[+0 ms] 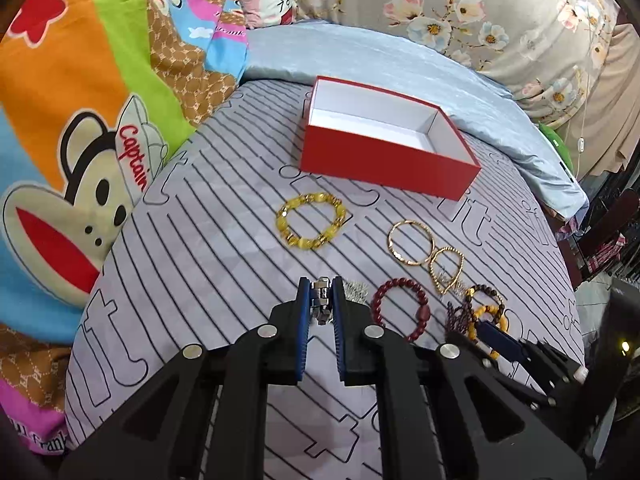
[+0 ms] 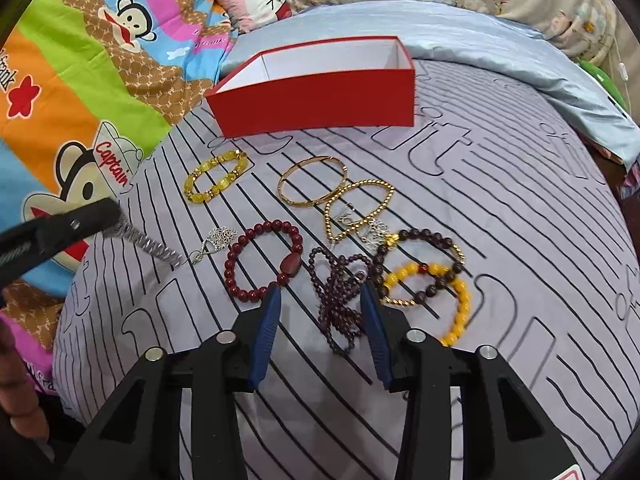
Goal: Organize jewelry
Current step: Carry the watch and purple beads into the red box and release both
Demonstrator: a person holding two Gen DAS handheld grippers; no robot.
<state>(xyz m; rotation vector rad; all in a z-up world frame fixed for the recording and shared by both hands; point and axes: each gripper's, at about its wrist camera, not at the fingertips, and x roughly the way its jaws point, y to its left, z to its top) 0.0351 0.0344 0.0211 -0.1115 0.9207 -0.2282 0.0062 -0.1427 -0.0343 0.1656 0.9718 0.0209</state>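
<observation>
Left wrist view: silver link bracelet, shiny, metal.

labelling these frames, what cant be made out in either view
- Red box floor: right wrist view, hidden by its near wall.
- Silver link bracelet full length: left wrist view, covered by the left gripper fingers.
- Right gripper contact with the dark purple bead strand: unclear whether the pads press it.
</observation>
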